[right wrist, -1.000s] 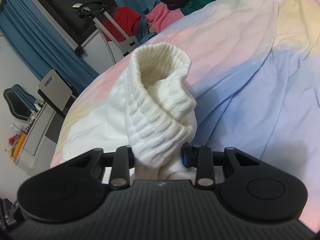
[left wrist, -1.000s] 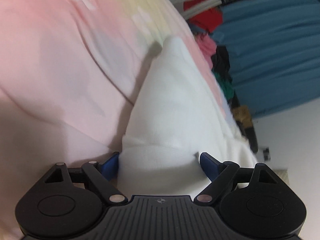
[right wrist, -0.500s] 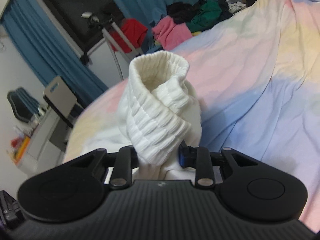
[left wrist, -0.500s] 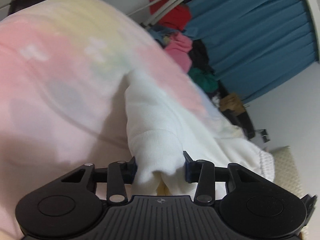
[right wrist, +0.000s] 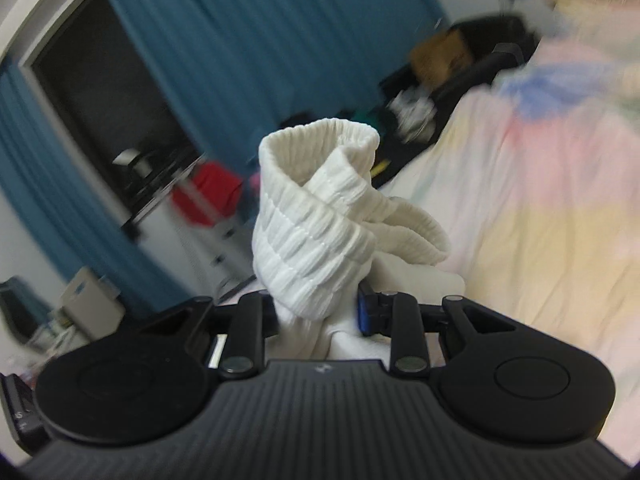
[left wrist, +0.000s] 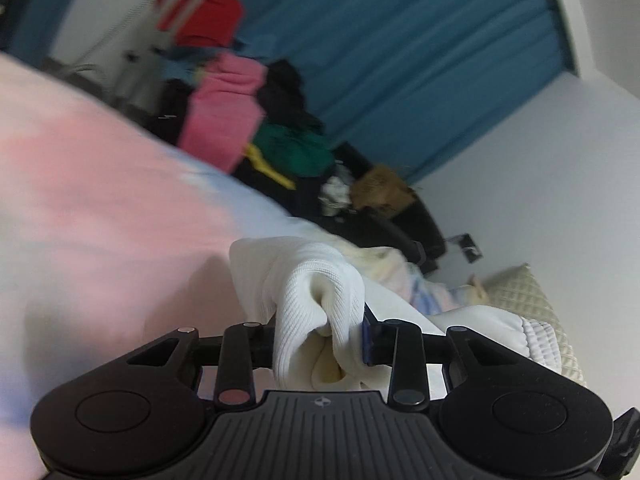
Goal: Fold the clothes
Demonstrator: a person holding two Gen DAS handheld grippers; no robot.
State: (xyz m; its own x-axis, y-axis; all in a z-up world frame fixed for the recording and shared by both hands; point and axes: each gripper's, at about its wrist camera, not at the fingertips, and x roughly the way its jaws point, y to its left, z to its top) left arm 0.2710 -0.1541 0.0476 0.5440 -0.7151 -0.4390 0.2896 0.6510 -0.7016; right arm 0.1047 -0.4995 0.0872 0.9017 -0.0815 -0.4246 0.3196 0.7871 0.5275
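Both claws are clenched on one white knitted garment [left wrist: 316, 304] held above the bed with its pastel pink, yellow and blue sheet [left wrist: 100, 216]. The left claw [left wrist: 320, 340] pinches a bunched fold of fine-ribbed fabric between its fingers, while the right claw [right wrist: 320, 316] grips the garment just below its thick ribbed cuff [right wrist: 316, 216], which stands up twisted. At twelve o'clock hang blue curtains [left wrist: 400, 60], with a heap of pink, green and black clothes [left wrist: 256, 128] beneath.
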